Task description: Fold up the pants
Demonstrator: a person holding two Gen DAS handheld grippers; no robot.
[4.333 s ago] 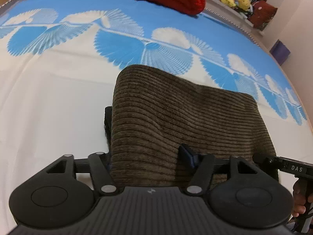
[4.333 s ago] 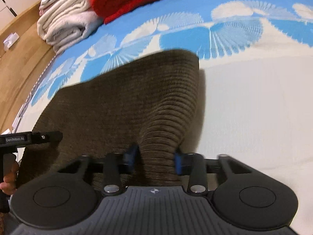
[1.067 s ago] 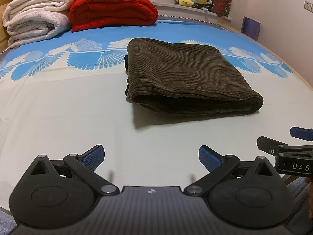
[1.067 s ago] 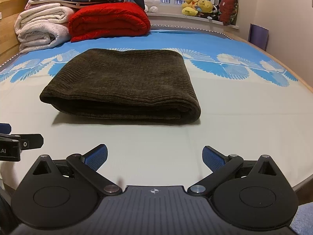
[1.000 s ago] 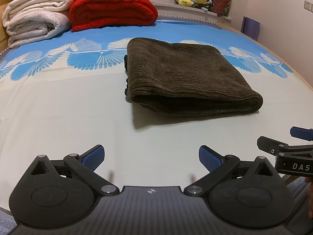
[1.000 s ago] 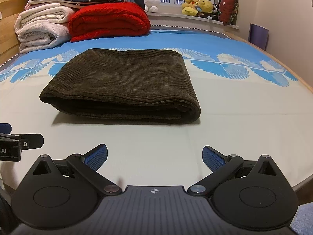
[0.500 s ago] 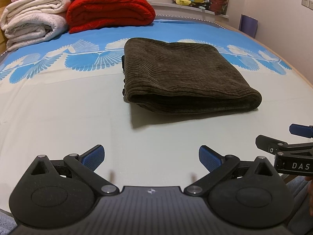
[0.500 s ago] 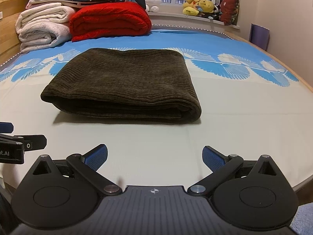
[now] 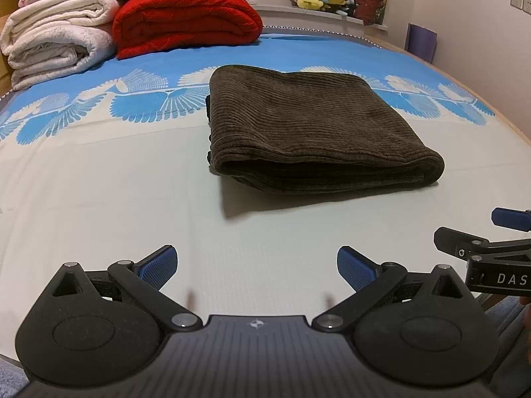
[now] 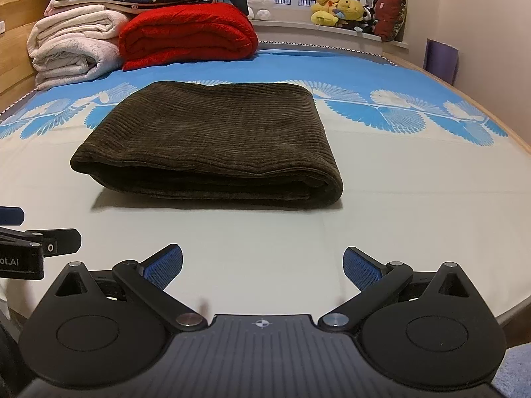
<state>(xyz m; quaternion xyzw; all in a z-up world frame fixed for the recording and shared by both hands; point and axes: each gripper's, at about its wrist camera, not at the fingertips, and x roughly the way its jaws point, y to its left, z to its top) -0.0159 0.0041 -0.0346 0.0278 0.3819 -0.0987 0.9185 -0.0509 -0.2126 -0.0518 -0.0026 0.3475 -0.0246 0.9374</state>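
The brown corduroy pants [image 9: 308,126] [image 10: 215,139] lie folded into a thick flat rectangle in the middle of the bed, their rounded fold edge facing me. My left gripper [image 9: 257,268] hovers open over the pale sheet, well short of the pants, nothing between its blue pads. My right gripper [image 10: 262,267] is likewise open and empty, back from the pants' near edge. Each view catches the other gripper's tip at its side edge.
The bed sheet [image 10: 415,172] is pale near me and blue with white fan prints farther back. A red blanket [image 9: 186,20] and white folded blankets [image 9: 56,49] are stacked at the head. Plush toys [image 10: 335,10] sit on the window sill. The bed's right edge [image 10: 511,311] is close.
4.3 s ago both grippers were shut on the pants, carrying the fold over. They have since let go and pulled back; over the last second both views shifted only slightly.
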